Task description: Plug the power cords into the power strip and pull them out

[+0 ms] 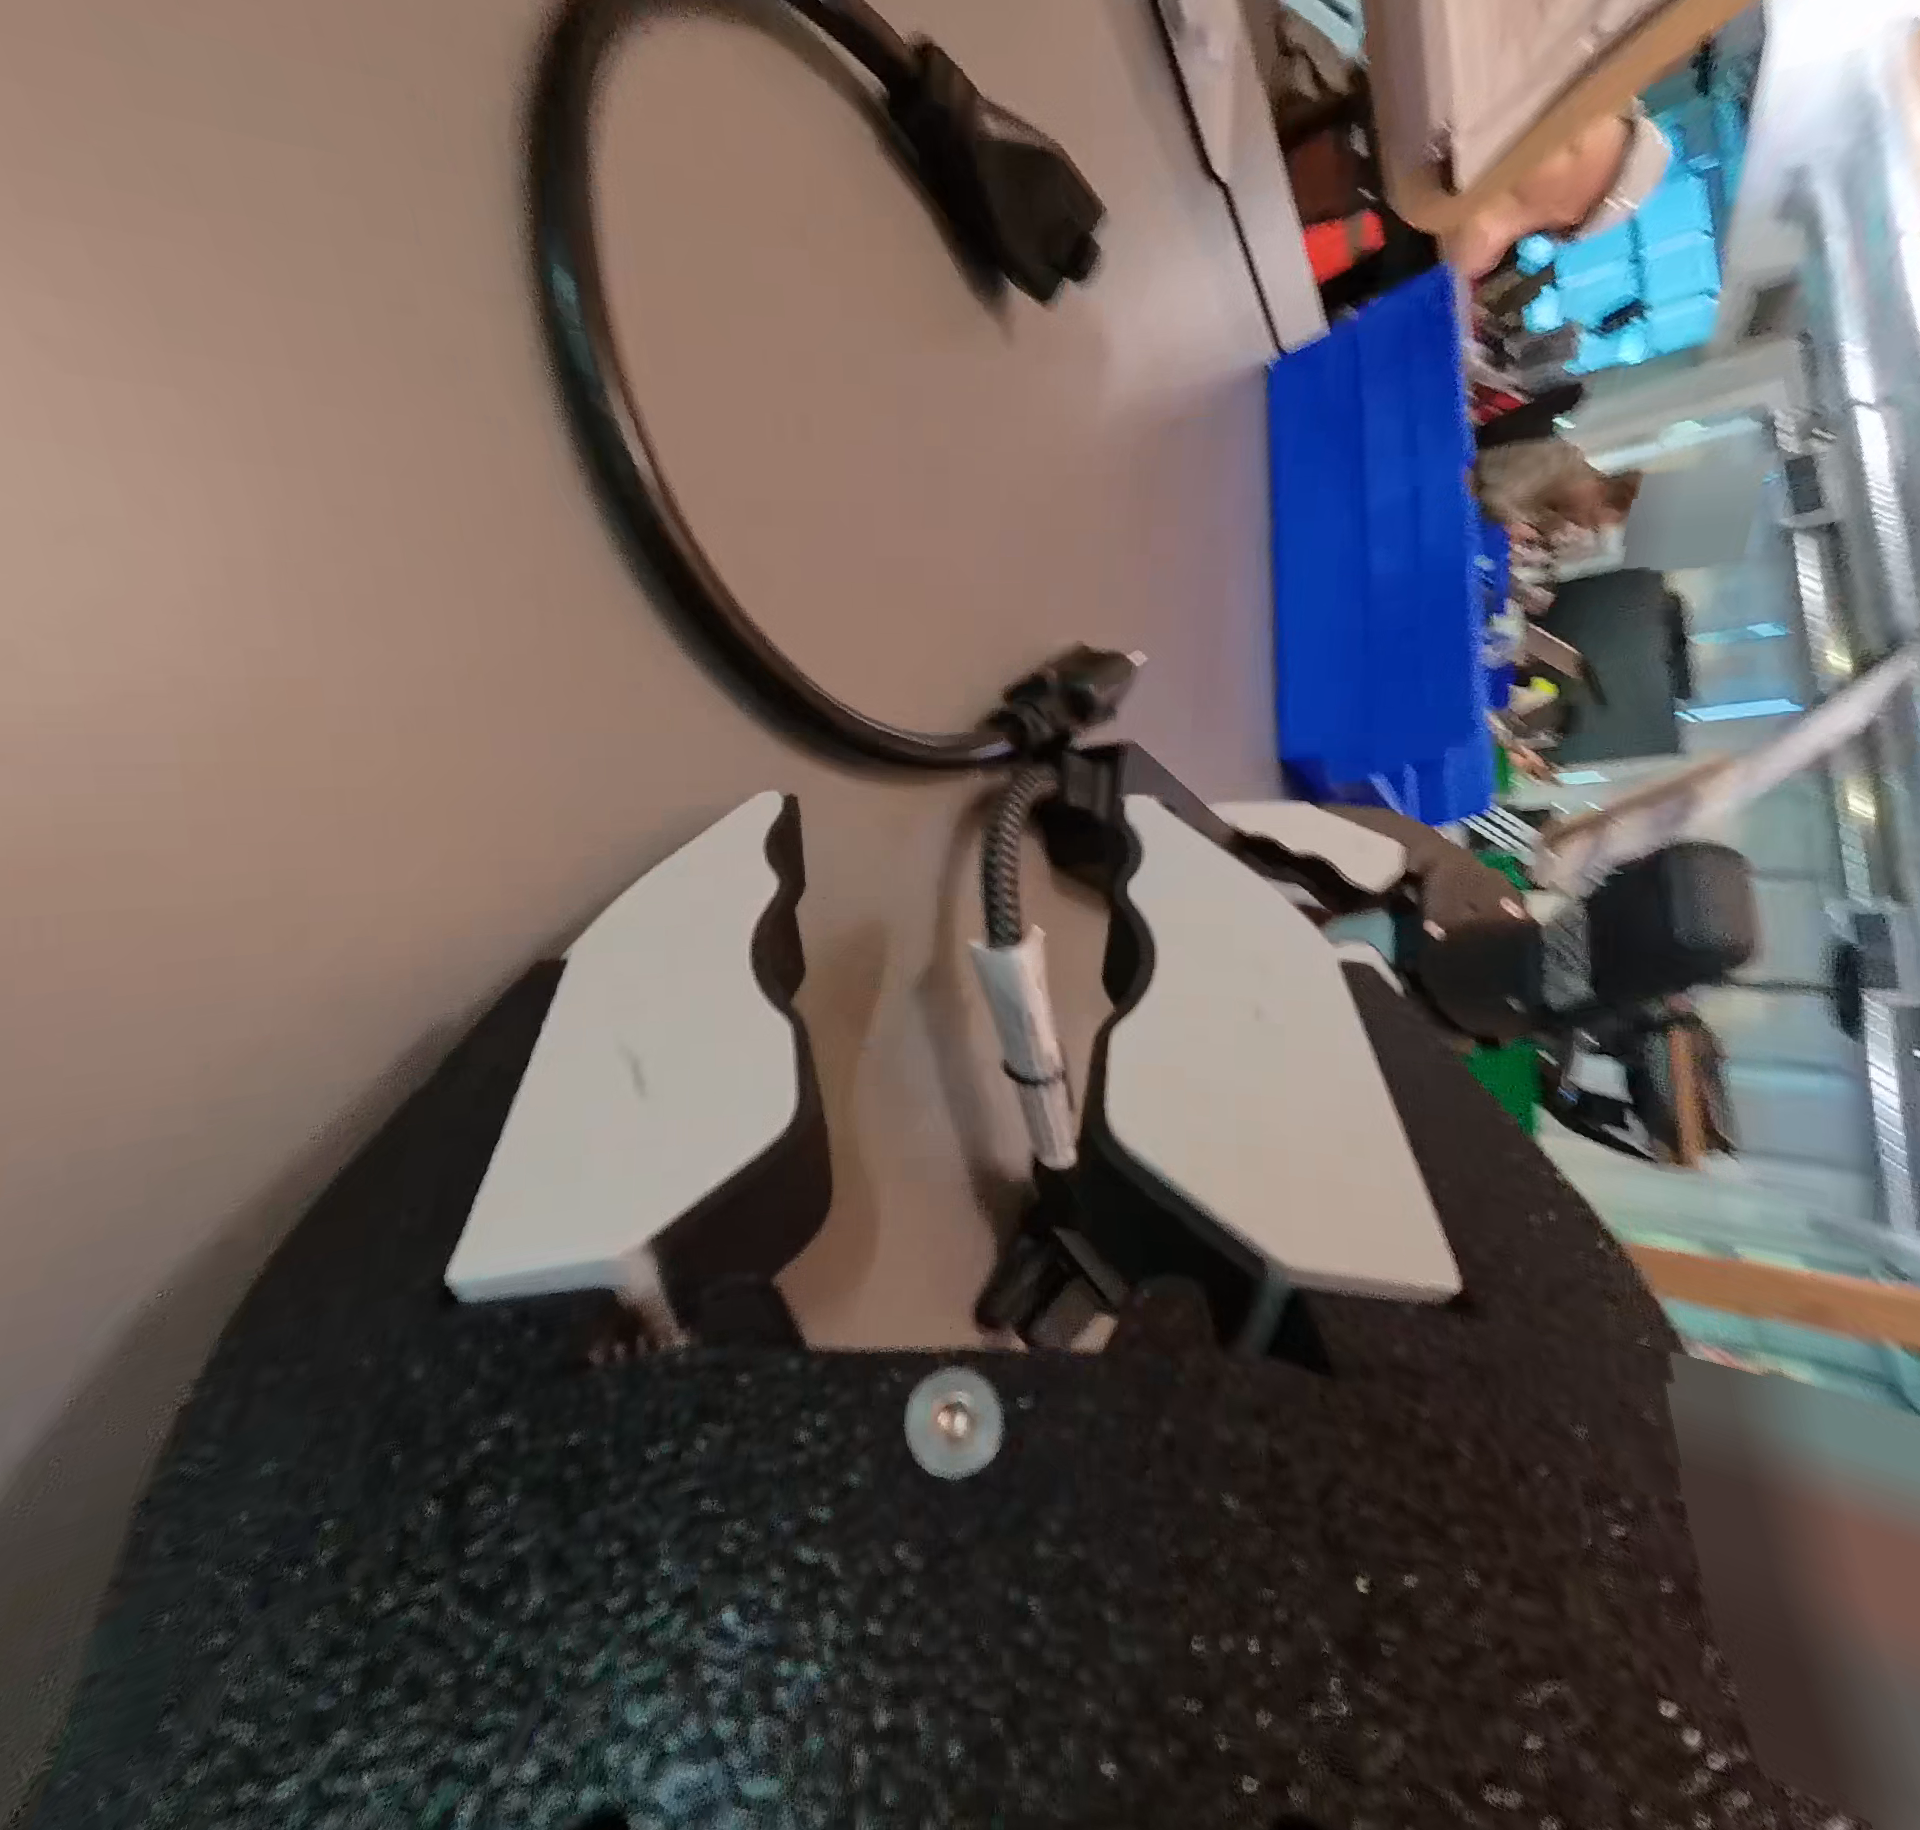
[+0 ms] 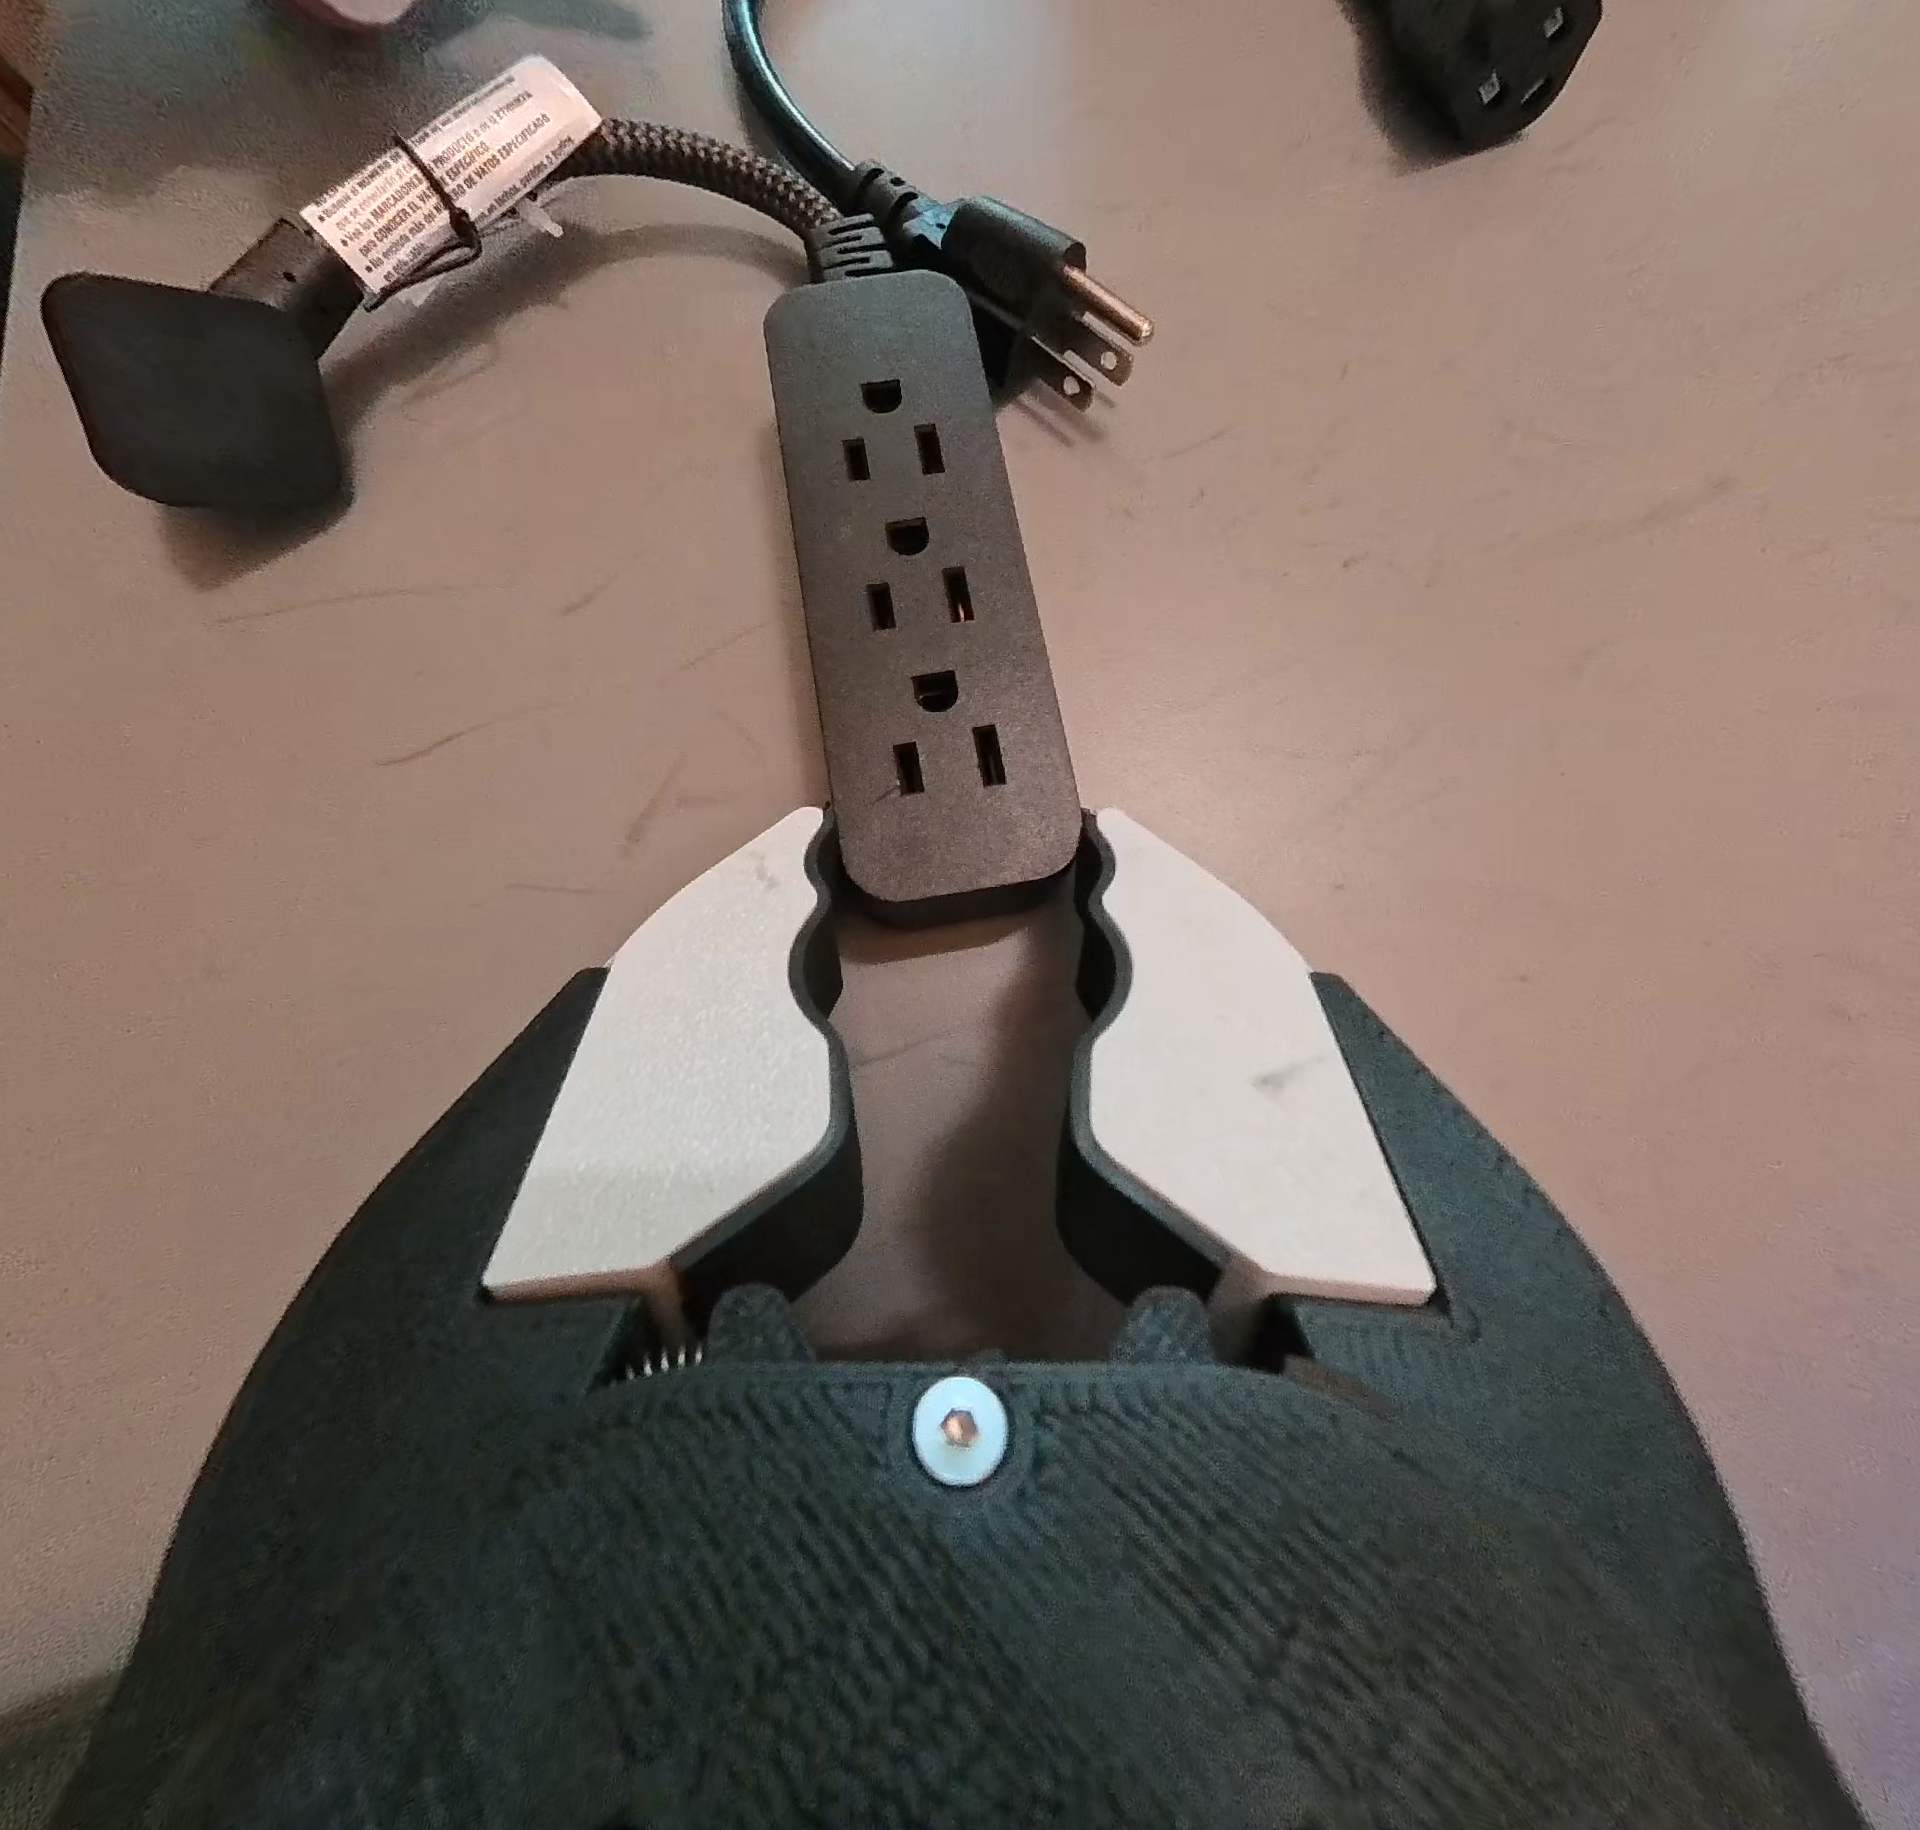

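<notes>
While my right gripper point(image 2: 958, 850) clamps the power strip point(image 2: 920, 585) at centre frame, my spread, empty left gripper point(image 1: 961, 824) risks snagging the braided cord point(image 1: 1003, 876).

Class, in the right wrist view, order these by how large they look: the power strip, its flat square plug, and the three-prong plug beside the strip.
1. power strip, nearest the camera, which enlarges it
2. flat square plug
3. three-prong plug

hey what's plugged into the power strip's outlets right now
Nothing: all three outlets on the power strip show bare slots. The power cord's three-prong plug lies on the table beside its far end, unplugged. The right gripper clamps the strip's near end.
</notes>
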### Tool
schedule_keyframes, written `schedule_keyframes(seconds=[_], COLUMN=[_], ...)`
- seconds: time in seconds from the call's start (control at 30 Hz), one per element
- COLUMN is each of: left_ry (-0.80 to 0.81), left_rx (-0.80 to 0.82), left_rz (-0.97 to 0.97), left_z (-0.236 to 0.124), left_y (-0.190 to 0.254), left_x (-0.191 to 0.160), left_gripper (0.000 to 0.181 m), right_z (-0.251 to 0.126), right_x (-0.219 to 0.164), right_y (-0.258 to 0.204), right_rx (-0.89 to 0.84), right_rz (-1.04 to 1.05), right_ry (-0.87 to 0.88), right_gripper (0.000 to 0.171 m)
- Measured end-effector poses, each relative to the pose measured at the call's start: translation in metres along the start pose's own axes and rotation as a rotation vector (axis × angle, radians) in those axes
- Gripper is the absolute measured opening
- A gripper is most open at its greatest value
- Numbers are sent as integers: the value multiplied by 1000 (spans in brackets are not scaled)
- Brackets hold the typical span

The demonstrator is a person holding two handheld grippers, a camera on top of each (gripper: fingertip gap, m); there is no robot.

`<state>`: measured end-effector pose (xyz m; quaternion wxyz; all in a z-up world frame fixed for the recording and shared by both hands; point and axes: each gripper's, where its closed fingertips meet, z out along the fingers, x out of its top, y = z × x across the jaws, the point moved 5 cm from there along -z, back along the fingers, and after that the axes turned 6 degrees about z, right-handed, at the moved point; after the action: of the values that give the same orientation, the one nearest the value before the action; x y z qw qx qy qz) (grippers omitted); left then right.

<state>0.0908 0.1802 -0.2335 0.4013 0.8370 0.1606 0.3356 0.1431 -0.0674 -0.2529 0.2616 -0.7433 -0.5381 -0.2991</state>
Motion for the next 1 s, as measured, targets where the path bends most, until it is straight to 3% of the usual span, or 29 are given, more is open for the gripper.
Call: schedule_keyframes(seconds=[0.13, 0.33, 0.4, 0.5, 0.57, 0.7, 0.77, 0.87, 1.0], left_ry=[49, -18, -22, -32, -32, 96, 195, 202, 129], left_rx=[185, 463, 587, 646, 607, 336, 235, 101, 142], left_rz=[71, 422, 567, 710, 702, 556, 573, 654, 786], left_z=[4, 28, 32, 38, 38, 28, 16, 5, 11], left_y=[-18, -14, -17, -18, -18, -11, 4, 37, 45], left_x=[23, 28, 27, 29, 34, 48, 55, 58, 60], left_gripper=[53, 42, 30, 25, 20, 10, 0, 0, 0], right_z=[0, 0, 0, 0, 0, 0, 0, 0, -1], right_x=[0, 0, -1, 0, 0, 0, 0, 0, 0], right_y=[0, 0, 0, 1, 0, 0, 0, 0, 0], right_rx=[1, -2, -2, -2, -1, -1, -2, -1, -1], right_rz=[2, 16, 16, 16, 16, 16, 16, 16, 15], right_ry=[-1, -4, -4, -4, -4, -4, -4, -5, -5], right_gripper=[43, 43, 43, 43, 43, 43, 43, 43, 43])
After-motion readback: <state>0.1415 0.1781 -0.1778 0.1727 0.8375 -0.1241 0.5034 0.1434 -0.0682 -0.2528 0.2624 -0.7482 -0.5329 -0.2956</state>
